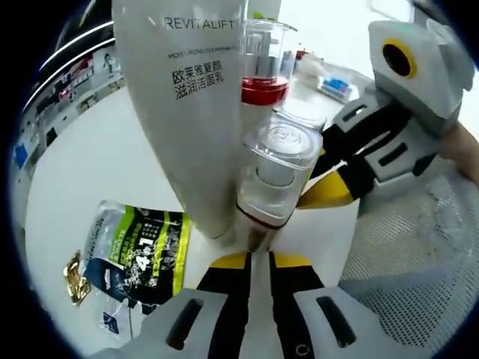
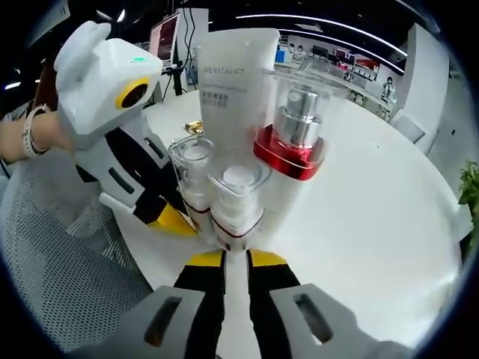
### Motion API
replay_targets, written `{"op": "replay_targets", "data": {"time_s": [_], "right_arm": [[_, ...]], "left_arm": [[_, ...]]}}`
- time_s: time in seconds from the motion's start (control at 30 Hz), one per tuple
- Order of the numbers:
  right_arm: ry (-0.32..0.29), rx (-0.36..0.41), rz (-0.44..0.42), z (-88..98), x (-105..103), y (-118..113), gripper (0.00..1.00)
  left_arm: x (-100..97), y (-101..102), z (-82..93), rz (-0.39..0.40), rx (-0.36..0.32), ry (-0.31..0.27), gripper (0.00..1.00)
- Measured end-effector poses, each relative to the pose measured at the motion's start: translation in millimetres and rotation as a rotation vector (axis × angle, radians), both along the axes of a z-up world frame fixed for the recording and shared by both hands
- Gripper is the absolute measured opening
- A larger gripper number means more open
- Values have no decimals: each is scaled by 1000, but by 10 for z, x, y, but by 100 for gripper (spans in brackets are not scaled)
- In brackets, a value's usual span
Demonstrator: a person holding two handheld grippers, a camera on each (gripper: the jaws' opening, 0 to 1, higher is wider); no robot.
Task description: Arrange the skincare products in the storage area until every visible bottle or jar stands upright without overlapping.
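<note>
The tall white squeeze tube printed REVITALIFT [image 1: 191, 112] stands up straight on the round white table [image 1: 97, 172], its long side running up and down, and it is the landmark here. Just beside the tube stand 3 small pump bottles, all upright and packed close together. One is a clear-capped bottle with a red band and silver pump [image 2: 293, 142], touching or nearly touching the tube. In front of it are a clear-capped bottle with a white pump top [image 2: 238, 198] and another small clear-capped bottle [image 2: 191, 168]. The left gripper [image 1: 258, 254] has its yellow-tipped jaws nearly closed right at the foot of the nearest clear bottle [image 1: 273, 172]; I cannot tell if it squeezes anything. The right gripper [image 2: 236, 258] also has its jaws close together at the base of the white-topped bottle, and I cannot tell if it is holding it. Left of the tube lies a flat green and black packet [image 1: 142, 258] with a small gold wrapper [image 1: 75, 277] beside it. A grey mesh sheet [image 2: 67, 254] covers the table edge near the grippers. Past the tube, the table is bare and wide.
</note>
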State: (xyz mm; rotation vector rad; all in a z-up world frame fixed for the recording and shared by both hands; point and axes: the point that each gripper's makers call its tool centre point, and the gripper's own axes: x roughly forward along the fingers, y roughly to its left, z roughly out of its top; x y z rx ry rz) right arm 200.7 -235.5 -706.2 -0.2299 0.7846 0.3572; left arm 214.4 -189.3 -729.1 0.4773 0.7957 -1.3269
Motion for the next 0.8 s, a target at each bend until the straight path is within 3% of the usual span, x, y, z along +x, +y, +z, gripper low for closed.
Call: {"op": "replay_targets", "data": {"time_s": [0.8], "right_arm": [[10, -7, 2, -25, -9, -11, 11]], "left_arm": [[-7, -5, -18, -7, 5, -3, 6]]}}
